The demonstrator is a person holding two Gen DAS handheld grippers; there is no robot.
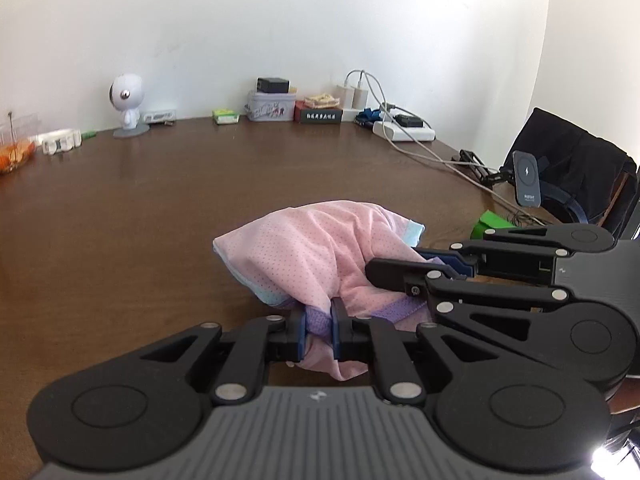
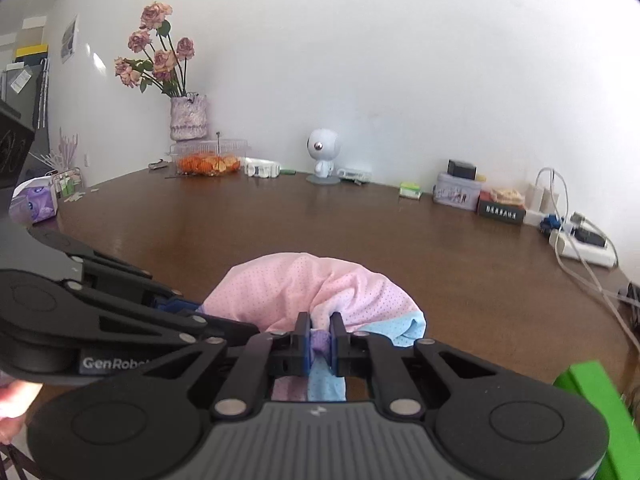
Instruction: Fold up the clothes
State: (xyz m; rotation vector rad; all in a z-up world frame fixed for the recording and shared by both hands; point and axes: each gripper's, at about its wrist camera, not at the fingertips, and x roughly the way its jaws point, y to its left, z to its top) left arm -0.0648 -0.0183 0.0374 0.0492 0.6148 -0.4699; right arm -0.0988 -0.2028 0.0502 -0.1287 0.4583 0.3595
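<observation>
Hand-held gripper each side, pink garment pinched between.

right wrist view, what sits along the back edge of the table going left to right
vase of flowers → clear box of orange bits → white robot figurine → green pack → printed tin → power strip
</observation>
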